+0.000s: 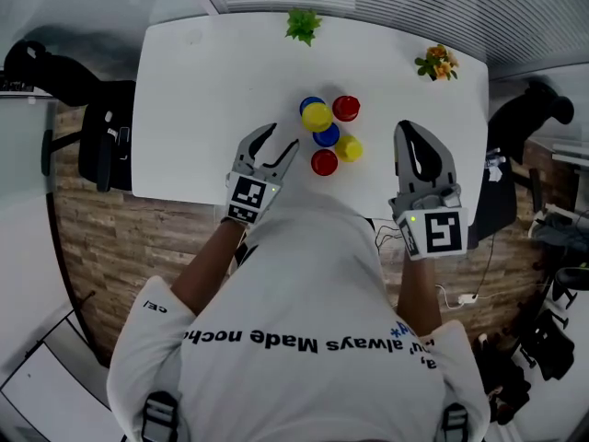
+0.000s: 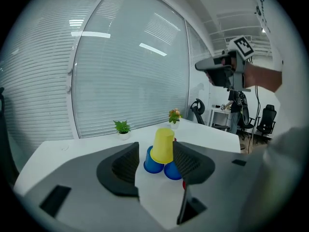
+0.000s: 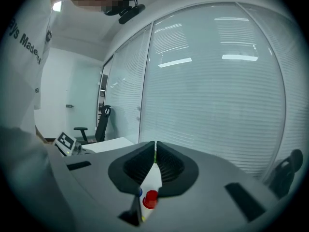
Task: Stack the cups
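Note:
Several small cups stand upside down in a cluster at the middle of the white table (image 1: 202, 90). One yellow cup (image 1: 317, 116) (image 2: 163, 145) rests on top of two blue cups (image 1: 327, 137) (image 2: 153, 162). Around them stand a red cup (image 1: 346, 108), a second yellow cup (image 1: 349, 148) and a near red cup (image 1: 324, 162). My left gripper (image 1: 282, 138) (image 2: 155, 151) is open just left of the cluster and points at the raised yellow cup without touching it. My right gripper (image 1: 410, 129) (image 3: 155, 146) hangs shut and empty to the right; a red cup (image 3: 150, 198) shows below its jaws.
A green potted plant (image 1: 302, 24) (image 2: 122, 127) stands at the table's far edge and a flowering plant (image 1: 437, 63) (image 2: 174, 116) at the far right corner. Office chairs (image 1: 97, 132) flank the table. A wall of blinds lies beyond it.

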{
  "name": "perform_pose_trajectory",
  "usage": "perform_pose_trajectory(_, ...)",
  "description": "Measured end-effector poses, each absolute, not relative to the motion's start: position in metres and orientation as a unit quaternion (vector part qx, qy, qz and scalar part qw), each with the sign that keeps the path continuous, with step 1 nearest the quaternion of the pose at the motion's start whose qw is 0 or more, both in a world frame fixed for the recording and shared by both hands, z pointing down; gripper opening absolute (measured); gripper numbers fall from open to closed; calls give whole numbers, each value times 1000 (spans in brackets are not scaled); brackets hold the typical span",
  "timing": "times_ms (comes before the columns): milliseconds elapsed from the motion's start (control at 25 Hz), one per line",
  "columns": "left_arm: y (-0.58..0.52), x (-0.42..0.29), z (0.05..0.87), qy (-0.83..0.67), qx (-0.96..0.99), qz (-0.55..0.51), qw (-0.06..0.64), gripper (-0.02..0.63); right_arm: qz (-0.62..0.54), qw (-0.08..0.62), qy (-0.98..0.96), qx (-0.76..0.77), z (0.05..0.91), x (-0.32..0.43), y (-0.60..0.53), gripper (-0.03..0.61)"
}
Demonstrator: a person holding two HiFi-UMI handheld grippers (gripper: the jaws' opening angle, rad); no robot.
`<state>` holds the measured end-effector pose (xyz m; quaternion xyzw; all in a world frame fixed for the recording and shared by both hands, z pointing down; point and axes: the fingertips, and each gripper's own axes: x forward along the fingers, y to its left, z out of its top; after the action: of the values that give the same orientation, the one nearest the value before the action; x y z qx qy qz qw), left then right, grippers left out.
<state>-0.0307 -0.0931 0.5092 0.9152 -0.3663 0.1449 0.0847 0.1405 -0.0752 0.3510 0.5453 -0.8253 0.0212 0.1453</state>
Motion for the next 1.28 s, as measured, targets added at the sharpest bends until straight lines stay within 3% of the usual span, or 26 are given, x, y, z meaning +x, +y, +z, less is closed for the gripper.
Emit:
perform_pose_trajectory(560, -81, -43, 454, -385, 915, 95, 69, 222, 82, 225, -825, 512, 467, 148, -102, 87)
perform_pose_trajectory(1280, -76, -56, 451, -402, 907, 88, 83, 221, 137, 299, -834, 443, 578, 139, -140, 179)
